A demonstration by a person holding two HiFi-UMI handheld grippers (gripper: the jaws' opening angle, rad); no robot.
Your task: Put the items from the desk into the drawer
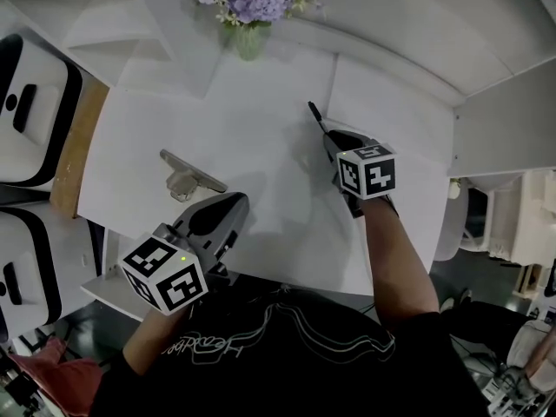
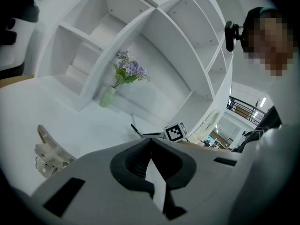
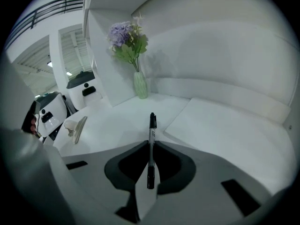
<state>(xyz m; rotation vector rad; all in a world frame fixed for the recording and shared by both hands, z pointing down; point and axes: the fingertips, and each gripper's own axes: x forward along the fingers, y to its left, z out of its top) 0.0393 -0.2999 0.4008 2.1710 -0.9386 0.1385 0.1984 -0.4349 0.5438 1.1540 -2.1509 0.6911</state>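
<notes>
My right gripper [image 1: 334, 142] is shut on a black marker pen [image 1: 317, 116], held just above the white desk [image 1: 261, 146] at its right middle. Seen from the right gripper view, the pen [image 3: 151, 139] runs straight out between the closed jaws of the right gripper [image 3: 150, 149], cap end forward. A silver clip [image 1: 189, 176] lies on the desk at the left, also in the left gripper view as the clip [image 2: 49, 150]. My left gripper [image 1: 234, 201] hovers just right of the clip near the front edge, jaws together with nothing in them.
A green vase of purple flowers [image 1: 249, 24] stands at the desk's back. A raised white panel [image 1: 395, 120] covers the desk's right part. White shelving [image 2: 154, 41] rises behind. White seats [image 1: 26, 102] stand left of the desk. A white ledge [image 1: 109, 289] projects below the front left edge.
</notes>
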